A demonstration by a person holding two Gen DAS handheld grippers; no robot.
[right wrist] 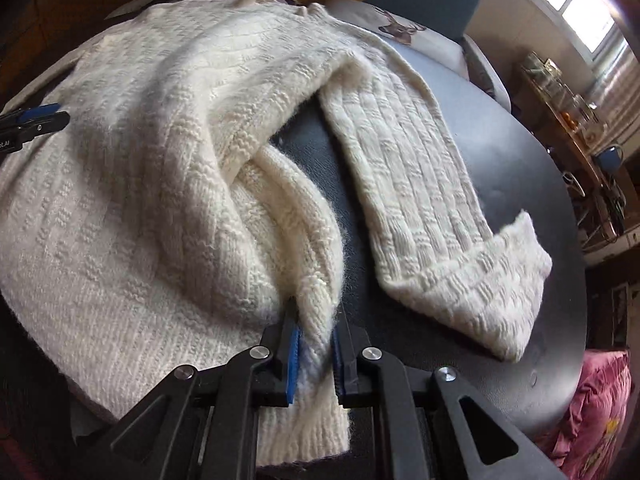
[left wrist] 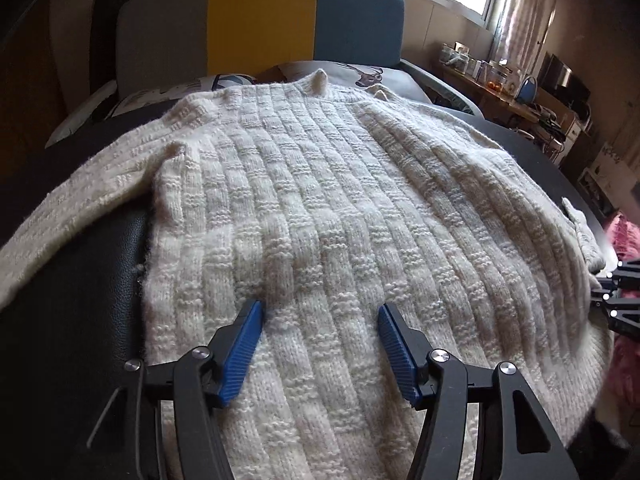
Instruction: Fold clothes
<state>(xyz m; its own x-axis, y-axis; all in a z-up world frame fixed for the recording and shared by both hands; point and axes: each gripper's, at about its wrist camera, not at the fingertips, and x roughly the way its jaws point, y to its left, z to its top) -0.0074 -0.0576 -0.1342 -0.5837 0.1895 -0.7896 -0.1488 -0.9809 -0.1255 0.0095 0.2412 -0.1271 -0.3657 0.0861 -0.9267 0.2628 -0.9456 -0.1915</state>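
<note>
Right gripper (right wrist: 314,344) clamps the cream sweater (left wrist: 320,208) at its bunched hem corner; left gripper (left wrist: 320,344) hangs unclenched over the body. Sweater lies spread on the dark table (right wrist: 500,184), sleeves out: folding barely begun, nearly all left.

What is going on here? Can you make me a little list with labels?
garment: white knit sweater, spread flat
surface: dark table
left gripper: jaws open, above the sweater's lower part
right gripper: jaws shut on a bunched hem edge
right sleeve: lying out on the table, cuff turned back
behind: pillow with a deer picture
fold: not yet done
</note>
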